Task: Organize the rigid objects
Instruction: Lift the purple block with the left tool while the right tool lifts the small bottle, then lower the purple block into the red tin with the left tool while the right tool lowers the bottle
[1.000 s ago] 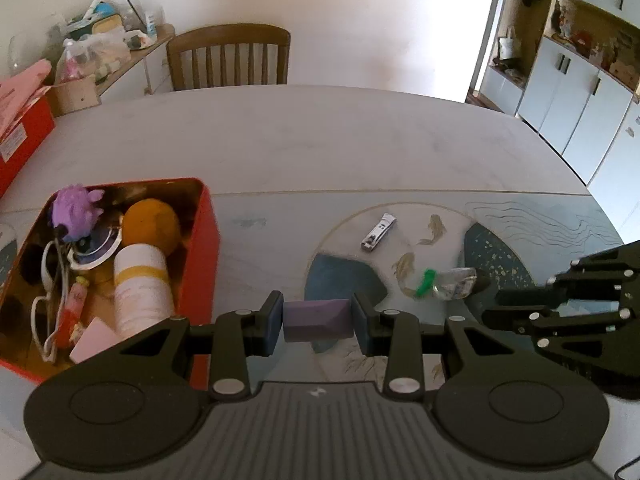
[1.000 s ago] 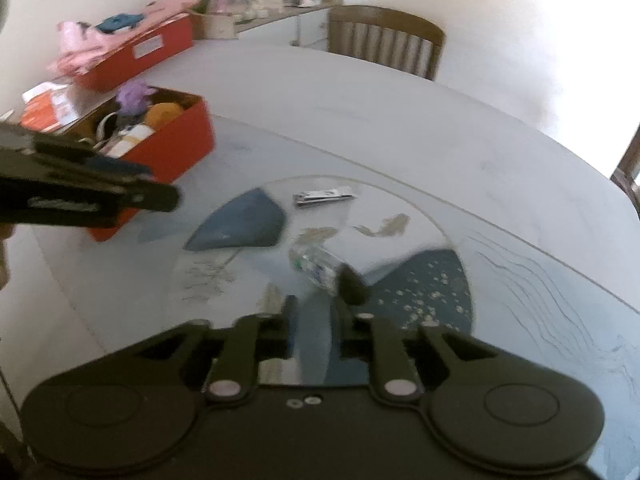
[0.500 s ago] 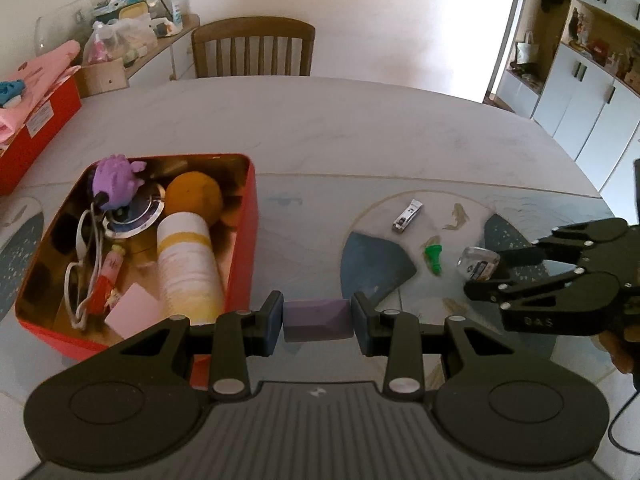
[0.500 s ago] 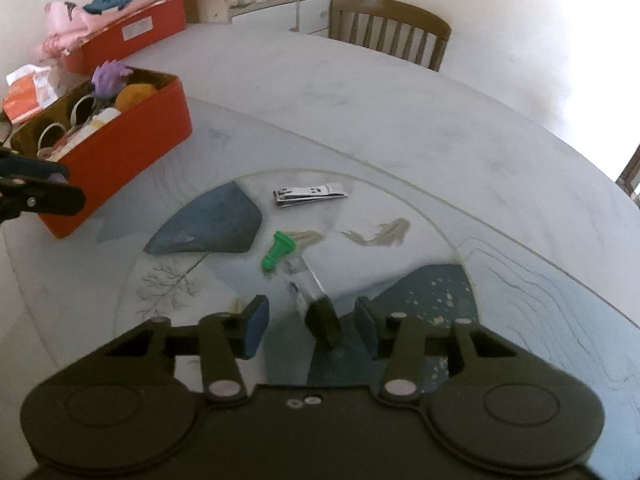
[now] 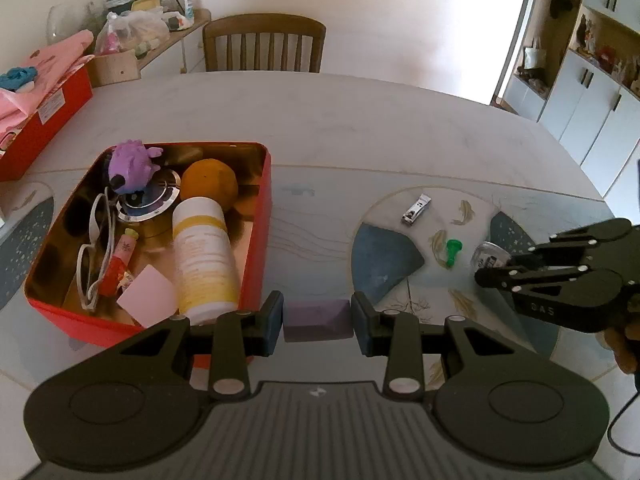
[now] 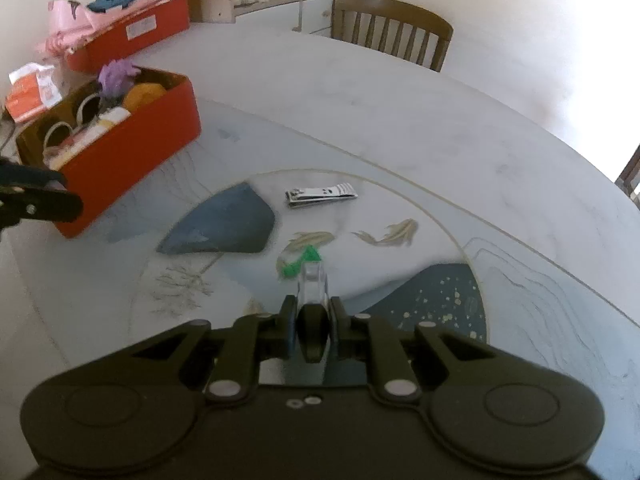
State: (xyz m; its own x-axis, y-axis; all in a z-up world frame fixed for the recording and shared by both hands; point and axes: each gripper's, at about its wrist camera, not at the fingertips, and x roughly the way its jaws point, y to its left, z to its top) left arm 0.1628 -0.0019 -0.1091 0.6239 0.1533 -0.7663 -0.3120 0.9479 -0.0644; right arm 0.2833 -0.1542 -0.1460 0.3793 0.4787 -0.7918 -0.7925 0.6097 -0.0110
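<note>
Purple block (image 5: pixel 318 320), a matte wedge-faced slab, sits pinched crosswise between the pads of the left gripper (image 5: pixel 317 322), its long axis running from pad to pad. The red tin (image 5: pixel 262 240) lies just ahead and to the left of it, so this hand is the nearer one to the drop; the tin's glossy walls already hold a white bottle (image 5: pixel 204 256), an orange ball (image 5: pixel 209 185), a fuzzy purple toy (image 5: pixel 130 166) and glasses (image 5: pixel 94 248). The right gripper (image 6: pixel 313 330) is pressed together on a small clear bottle with a dark cap (image 6: pixel 313 308), which points away along the fingers. Beyond it lie a green plastic piece (image 6: pixel 298 262) and, farther, a shiny metal nail clipper (image 6: pixel 320 195) on the smooth painted table (image 6: pixel 400 120).
</note>
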